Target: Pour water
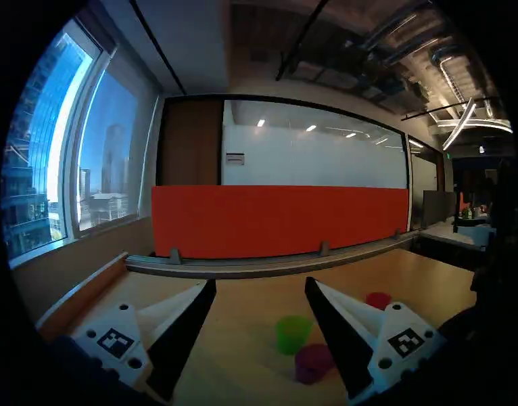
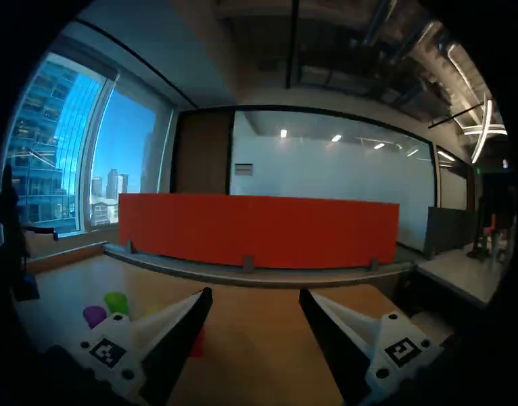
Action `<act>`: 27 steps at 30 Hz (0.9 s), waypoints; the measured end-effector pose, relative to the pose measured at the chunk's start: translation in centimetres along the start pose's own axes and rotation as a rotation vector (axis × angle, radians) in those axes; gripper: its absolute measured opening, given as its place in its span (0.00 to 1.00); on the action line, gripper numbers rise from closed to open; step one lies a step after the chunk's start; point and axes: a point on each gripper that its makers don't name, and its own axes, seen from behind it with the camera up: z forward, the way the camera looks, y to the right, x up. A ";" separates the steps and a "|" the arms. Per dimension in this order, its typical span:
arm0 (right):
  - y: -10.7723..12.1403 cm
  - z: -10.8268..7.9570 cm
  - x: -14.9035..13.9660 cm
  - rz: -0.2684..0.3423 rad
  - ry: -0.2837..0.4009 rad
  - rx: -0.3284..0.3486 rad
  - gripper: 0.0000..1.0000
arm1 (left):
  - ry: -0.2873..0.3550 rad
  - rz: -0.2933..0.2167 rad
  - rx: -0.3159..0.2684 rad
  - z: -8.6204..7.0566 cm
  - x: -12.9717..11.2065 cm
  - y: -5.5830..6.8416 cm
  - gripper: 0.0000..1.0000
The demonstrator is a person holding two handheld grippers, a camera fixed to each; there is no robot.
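Green cup (image 1: 293, 333) stands on the wooden table (image 1: 245, 352), seen between my left gripper's (image 1: 260, 281) widely spread, empty fingers. The purple cup (image 1: 313, 362) sits just right of it and nearer, the red cup (image 1: 378, 300) farther right. I judge this is the approach, with nothing grasped yet. Next I must pick a cup and close in. My right gripper (image 2: 254, 290) hangs equally wide, touching nothing.
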 end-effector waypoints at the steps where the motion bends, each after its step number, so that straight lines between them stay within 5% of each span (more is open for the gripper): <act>1: -0.2 0.1 0.3 -0.001 0.001 0.006 1.00 | 0.000 -0.002 -0.007 0.4 0.5 0.2 0.98; 12: -2.7 0.6 1.6 0.012 -0.003 0.106 1.00 | -0.042 -0.011 -0.122 2.2 1.9 1.9 0.98; 27: -8.1 -0.3 3.3 0.013 -0.003 0.377 1.00 | -0.018 0.044 -0.338 1.6 3.4 4.8 0.98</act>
